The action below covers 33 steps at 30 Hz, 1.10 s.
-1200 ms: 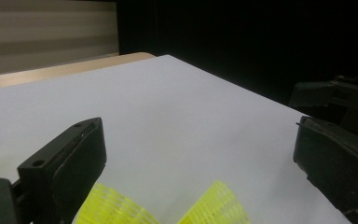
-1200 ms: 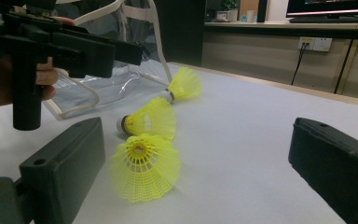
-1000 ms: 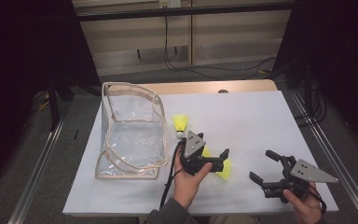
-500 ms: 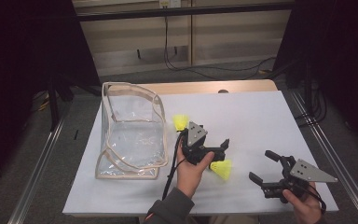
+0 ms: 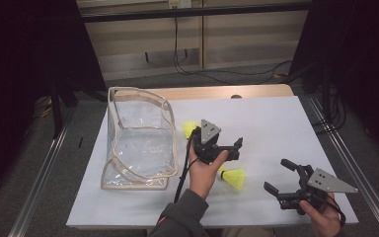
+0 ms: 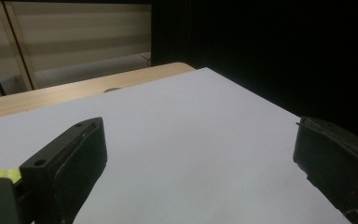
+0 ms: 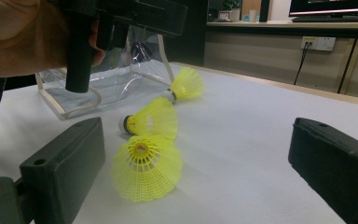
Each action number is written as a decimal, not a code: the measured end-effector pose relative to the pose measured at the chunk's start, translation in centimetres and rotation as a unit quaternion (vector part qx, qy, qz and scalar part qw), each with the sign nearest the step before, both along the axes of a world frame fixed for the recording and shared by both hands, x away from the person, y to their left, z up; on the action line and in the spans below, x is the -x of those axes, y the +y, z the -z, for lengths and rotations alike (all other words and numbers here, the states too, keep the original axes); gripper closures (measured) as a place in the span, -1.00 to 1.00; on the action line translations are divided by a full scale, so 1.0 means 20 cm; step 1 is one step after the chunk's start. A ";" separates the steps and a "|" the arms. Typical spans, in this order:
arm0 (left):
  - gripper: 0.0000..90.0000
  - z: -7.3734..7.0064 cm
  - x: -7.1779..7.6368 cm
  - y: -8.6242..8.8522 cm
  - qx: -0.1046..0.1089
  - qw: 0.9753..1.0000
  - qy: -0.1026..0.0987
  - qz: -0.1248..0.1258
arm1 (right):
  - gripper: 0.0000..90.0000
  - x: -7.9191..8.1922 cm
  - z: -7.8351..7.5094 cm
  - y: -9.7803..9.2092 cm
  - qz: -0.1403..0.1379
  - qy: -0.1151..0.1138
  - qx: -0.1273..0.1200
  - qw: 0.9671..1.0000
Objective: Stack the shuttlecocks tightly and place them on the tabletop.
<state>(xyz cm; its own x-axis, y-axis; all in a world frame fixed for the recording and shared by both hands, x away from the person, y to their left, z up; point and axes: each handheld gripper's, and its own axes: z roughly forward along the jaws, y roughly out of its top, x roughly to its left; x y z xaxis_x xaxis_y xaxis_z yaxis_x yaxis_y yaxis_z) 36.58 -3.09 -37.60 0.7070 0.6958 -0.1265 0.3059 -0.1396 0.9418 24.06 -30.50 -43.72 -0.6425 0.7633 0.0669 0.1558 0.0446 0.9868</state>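
Three yellow shuttlecocks lie on the white table. The right gripper view shows the nearest shuttlecock [image 7: 147, 170], a middle shuttlecock [image 7: 151, 119] and a far shuttlecock [image 7: 186, 84] by the clear bag [image 7: 98, 88]. In the high view I see the near shuttlecock [image 5: 234, 178] and the far shuttlecock [image 5: 189, 128]. My left gripper [image 5: 233, 149] hangs open above the table between them, holding nothing, with bare white table [image 6: 191, 121] between its open jaws [image 6: 198, 135]. My right gripper [image 5: 276, 175] is open and empty at the front right, facing the shuttlecocks [image 7: 196, 130].
The clear plastic bag [image 5: 138, 138] with beige trim stands upright and open on the left of the table. A wooden strip [image 5: 256, 92] runs along the table's far edge. Metal rails [image 5: 345, 158] flank the table. Cables hang behind.
My left gripper has lifted and drawn back from the near shuttlecock, which now lies uncovered. The right gripper has stayed in place.
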 end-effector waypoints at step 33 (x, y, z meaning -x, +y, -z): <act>-0.91 -0.01 -0.18 0.02 -0.019 0.999 0.009 -0.041 | -0.93 0.00 0.00 0.00 -0.003 -0.004 0.000 1.000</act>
<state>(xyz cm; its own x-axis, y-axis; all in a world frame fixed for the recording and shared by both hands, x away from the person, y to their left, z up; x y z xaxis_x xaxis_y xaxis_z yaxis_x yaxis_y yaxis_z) 40.22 -2.78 -37.31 0.6455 0.7556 -0.1113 0.3341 -0.1484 0.9308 24.13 -30.54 -43.71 -0.6483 0.7589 0.0620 0.1469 0.0447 0.9881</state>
